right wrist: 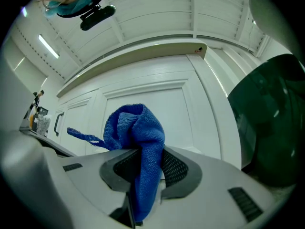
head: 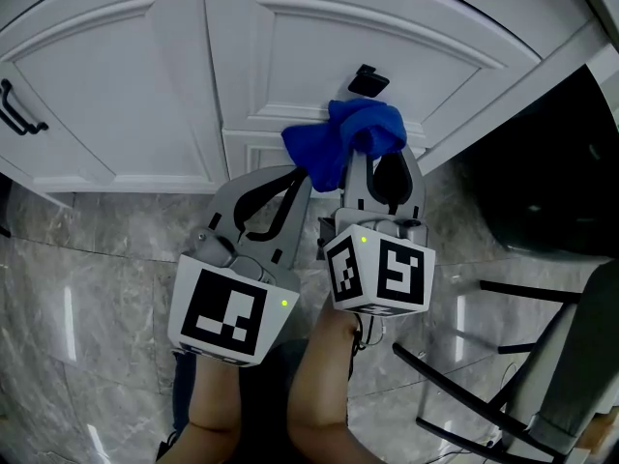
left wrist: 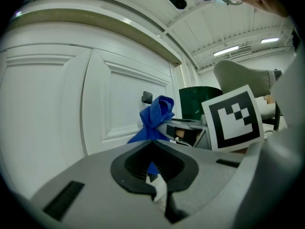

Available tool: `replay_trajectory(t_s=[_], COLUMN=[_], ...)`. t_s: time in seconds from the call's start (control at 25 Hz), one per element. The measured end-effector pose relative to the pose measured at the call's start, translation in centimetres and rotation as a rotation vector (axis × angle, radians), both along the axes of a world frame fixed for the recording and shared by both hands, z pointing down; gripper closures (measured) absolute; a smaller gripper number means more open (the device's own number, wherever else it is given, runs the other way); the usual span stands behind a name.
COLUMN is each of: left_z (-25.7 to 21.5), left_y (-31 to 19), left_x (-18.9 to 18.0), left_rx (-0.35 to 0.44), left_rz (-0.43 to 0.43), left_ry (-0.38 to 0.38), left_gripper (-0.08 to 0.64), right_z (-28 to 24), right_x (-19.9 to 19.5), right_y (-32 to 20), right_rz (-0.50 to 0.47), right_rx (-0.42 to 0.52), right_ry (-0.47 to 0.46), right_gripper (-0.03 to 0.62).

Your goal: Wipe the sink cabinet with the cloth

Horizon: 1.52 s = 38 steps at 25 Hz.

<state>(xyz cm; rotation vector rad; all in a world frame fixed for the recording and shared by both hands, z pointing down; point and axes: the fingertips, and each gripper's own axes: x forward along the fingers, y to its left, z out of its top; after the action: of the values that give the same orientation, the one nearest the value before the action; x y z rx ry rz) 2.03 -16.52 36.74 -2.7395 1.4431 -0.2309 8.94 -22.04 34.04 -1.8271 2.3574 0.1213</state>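
Note:
A blue cloth (head: 353, 133) hangs bunched in front of the white sink cabinet door (head: 387, 46), just under its small black knob (head: 368, 80). My right gripper (head: 360, 155) is shut on the cloth's middle; in the right gripper view the cloth (right wrist: 136, 128) spills out above and below the jaws of the right gripper (right wrist: 143, 149). My left gripper (head: 302, 174) sits close beside it on the left, shut on a lower corner of the cloth (left wrist: 156, 116) with its white tag pinched in the left gripper (left wrist: 152, 144). The cloth is near the door; contact cannot be told.
A second cabinet door with a black bar handle (head: 17, 109) is to the left. A dark bin (head: 542, 191) stands at the right against the cabinet. Black metal frame legs (head: 484, 365) stand at lower right on the grey marble floor (head: 87, 288).

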Motion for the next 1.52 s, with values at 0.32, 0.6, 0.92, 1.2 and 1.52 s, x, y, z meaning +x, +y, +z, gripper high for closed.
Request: replay_trajectory(t_s=[0.32,0.6,0.92,1.2,1.52], left_z=[-0.2,-0.4,-0.2,0.1,0.0], left_y=[0.2,0.3,0.2,-0.3,-0.6], left_x=[0.1,-0.4,-0.1,-0.2,-0.7], left_rx=[0.001,-0.001,-0.003,-0.009,-0.001], left_rz=[0.009,0.005,0.02,0.012,0.008], left_ry=[0.004,0.017,0.024,0.031,0.048], left_gripper=[0.557,0.557,0.557,0.557,0.557], right_z=[0.1,0.4,2.8,3.6,3.8], right_x=[2.1,4.0,8.9,10.9,11.6], right_y=[-0.2,-0.2,-0.4,-0.5,-0.7], right_rz=[0.048,0.119,0.274,0.338,0.361], right_rx=[0.002,-0.005,-0.069,-0.068,-0.054], right_ry=[-0.02,-0.041,-0.098,-0.12,-0.122], right_gripper=[0.477,0.477,0.477,0.477,0.477])
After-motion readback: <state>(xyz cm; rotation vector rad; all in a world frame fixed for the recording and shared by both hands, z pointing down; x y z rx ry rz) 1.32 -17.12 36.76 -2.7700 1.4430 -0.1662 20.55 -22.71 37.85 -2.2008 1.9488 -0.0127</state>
